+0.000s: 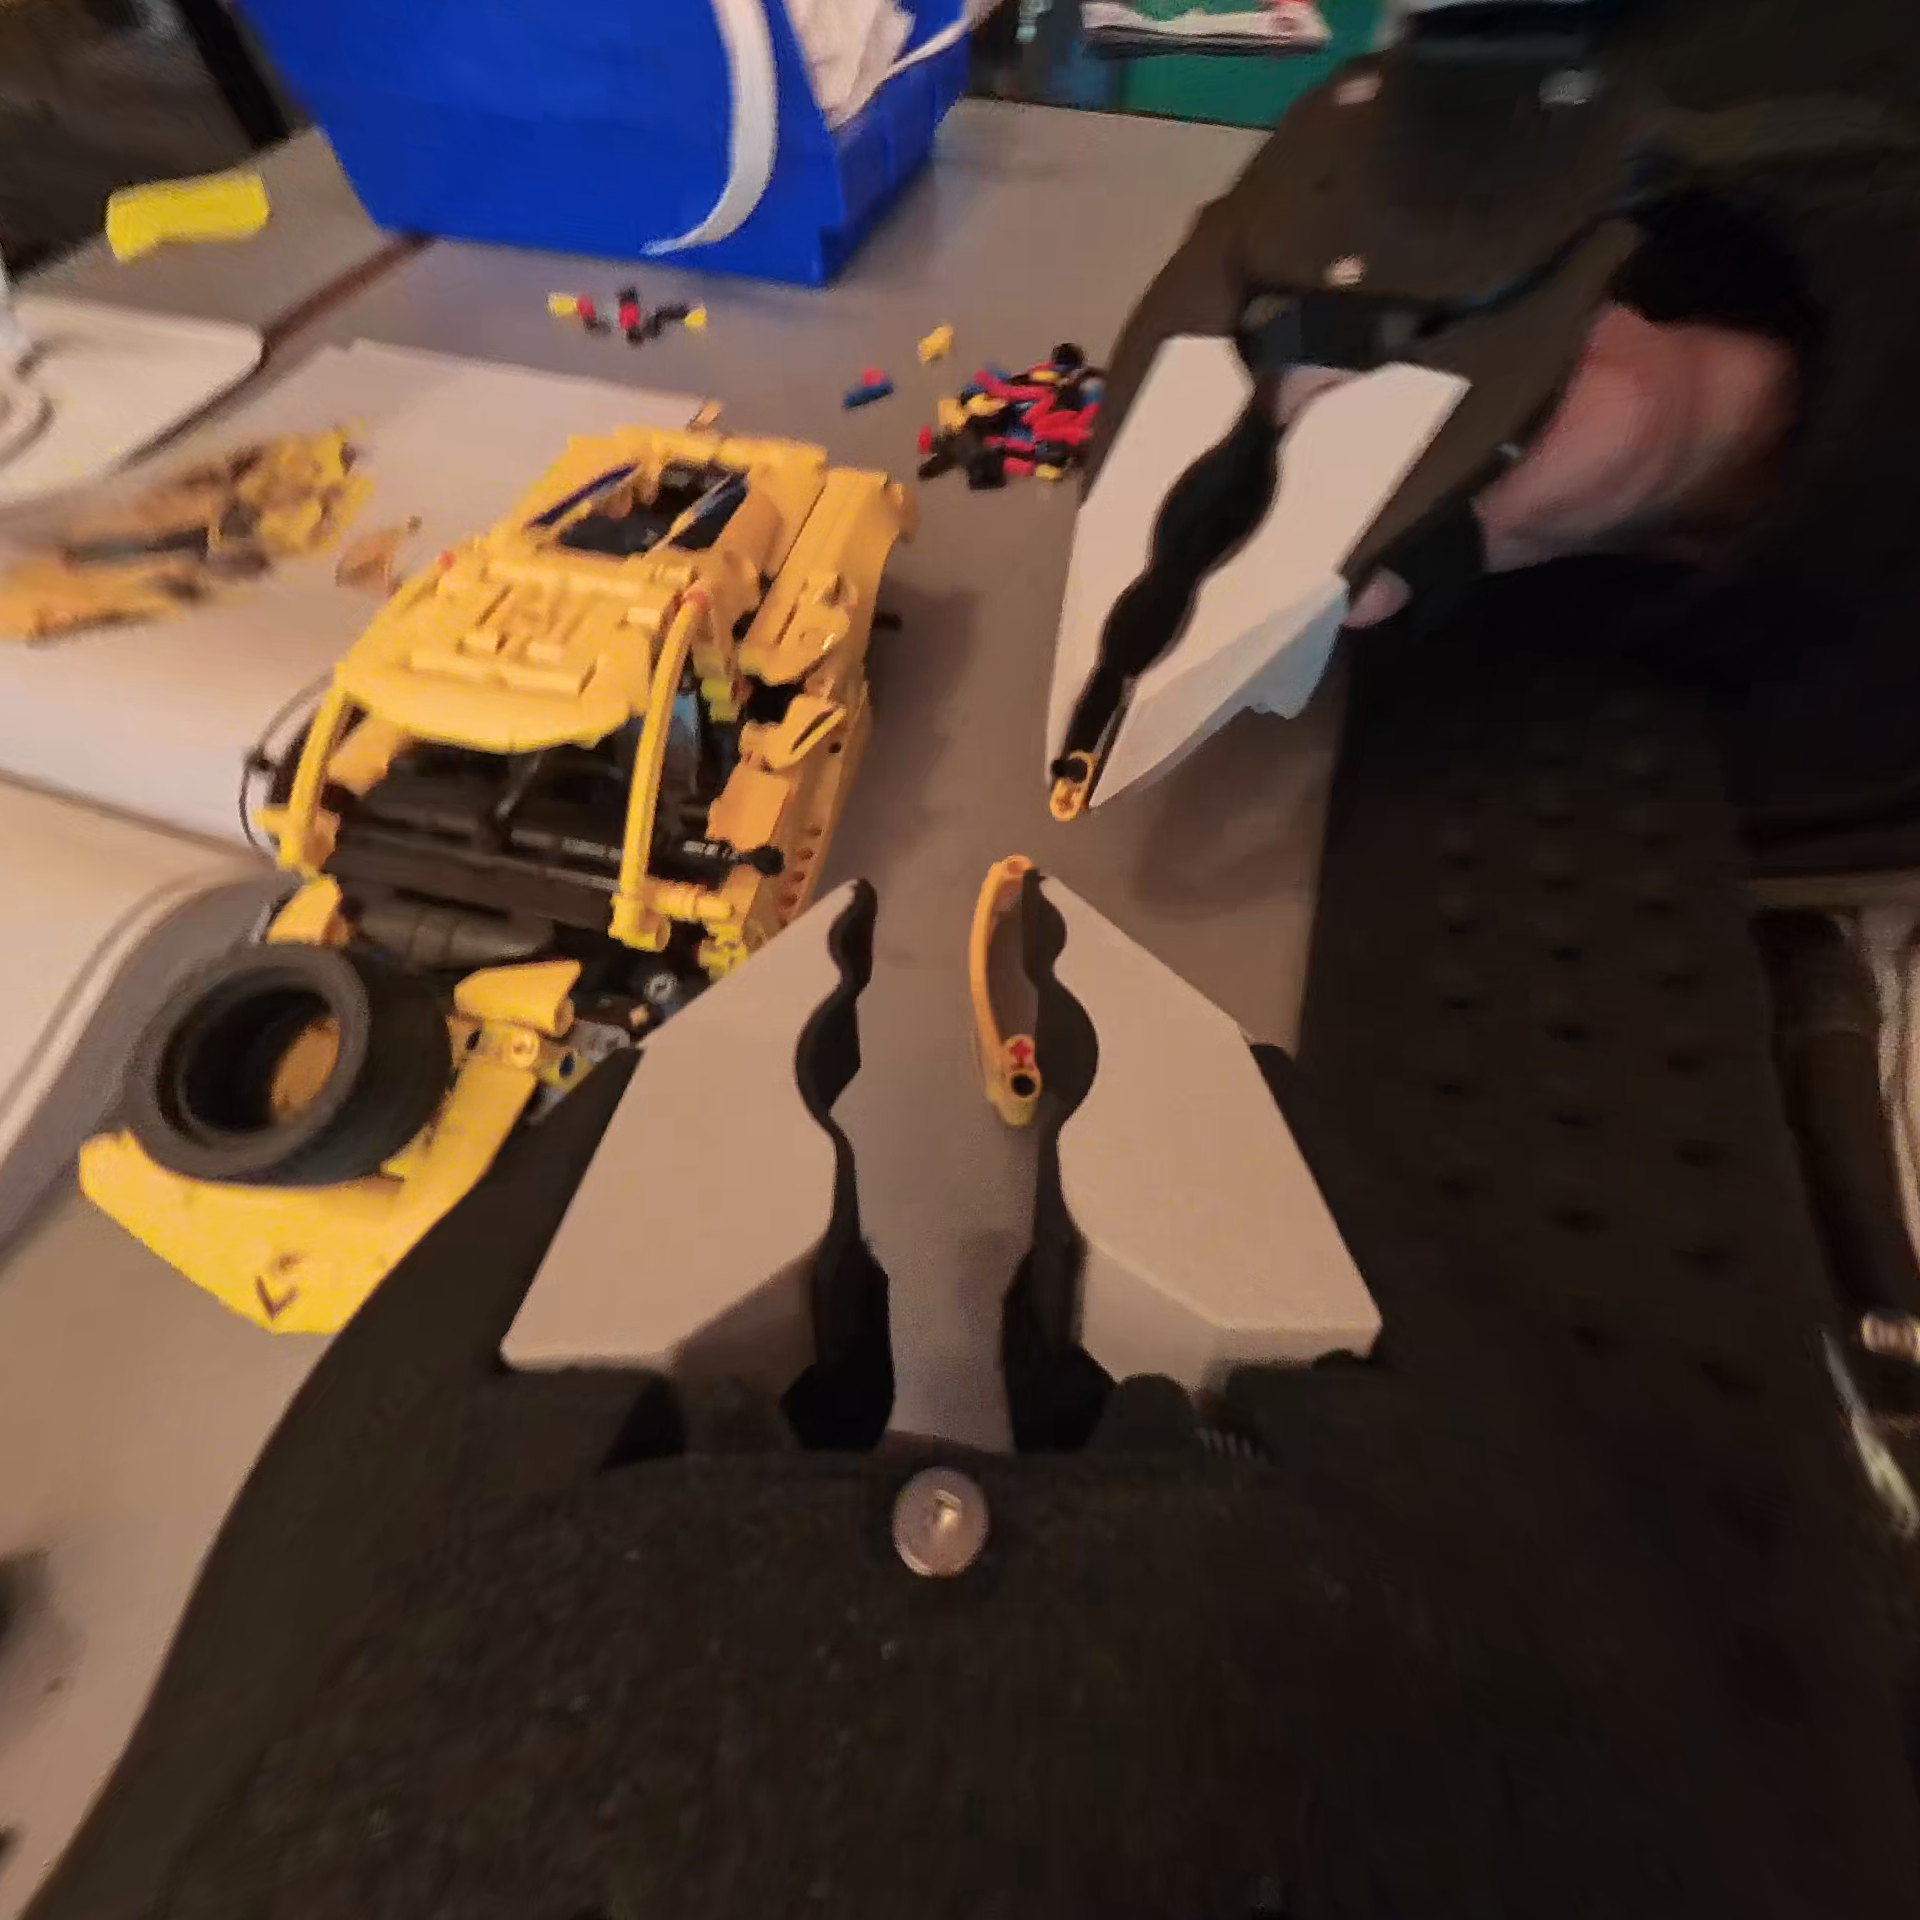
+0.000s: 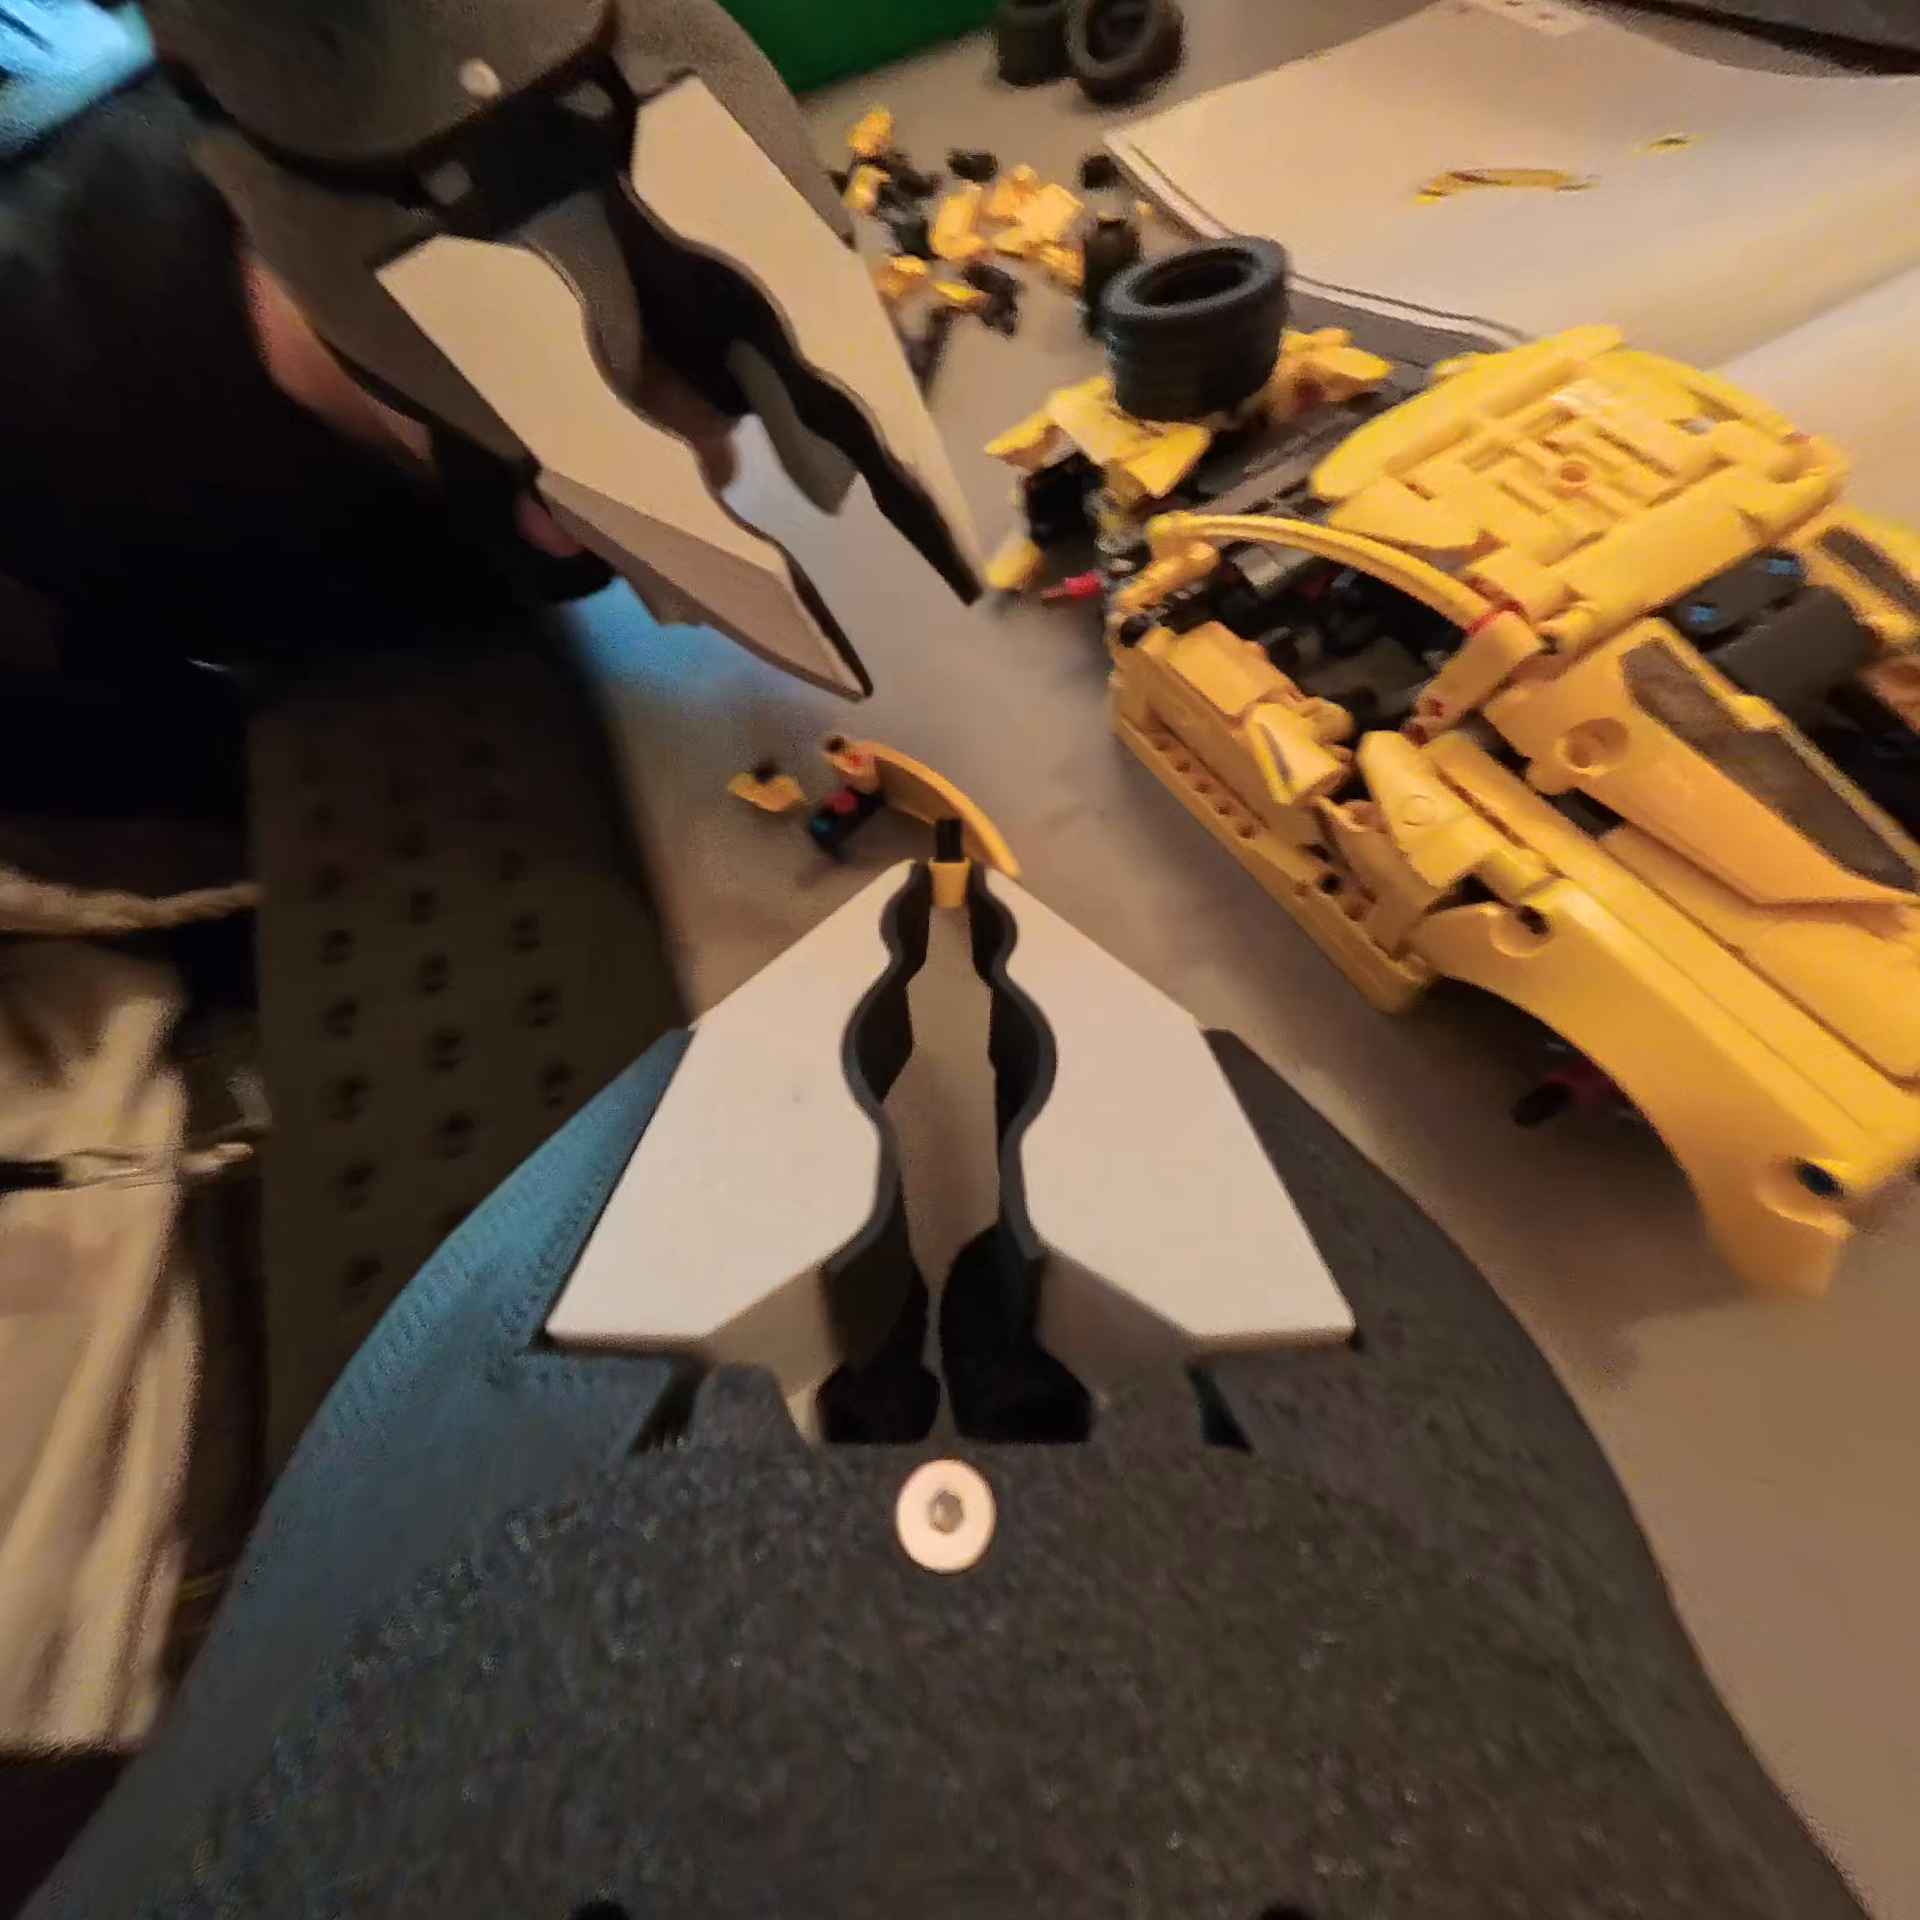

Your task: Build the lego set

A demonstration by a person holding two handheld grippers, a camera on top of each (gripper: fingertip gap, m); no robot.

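Note:
A half-built yellow lego car point(image 1: 582, 665) stands on the grey table; it also shows in the right wrist view point(image 2: 1538, 748). A black tyre point(image 1: 270, 1060) rests on a loose yellow bumper part point(image 1: 281, 1247) in front of it. My right gripper point(image 2: 948, 868) is shut on a small yellow connector with a black pin point(image 2: 948, 885), also seen in the left wrist view point(image 1: 1070, 781). My left gripper point(image 1: 951, 888) is open, hovering over a curved yellow panel point(image 1: 997, 987) that lies on the table point(image 2: 925, 784) close to its right finger.
A blue bag point(image 1: 582, 125) stands at the back. Small mixed parts point(image 1: 1018, 416) and yellow parts point(image 1: 177, 520) lie in piles. White instruction pages point(image 2: 1455, 135) lie beside the car. A black perforated mat point(image 1: 1558, 1039) lies along the table edge. Tiny loose parts point(image 2: 831, 816) lie by the panel.

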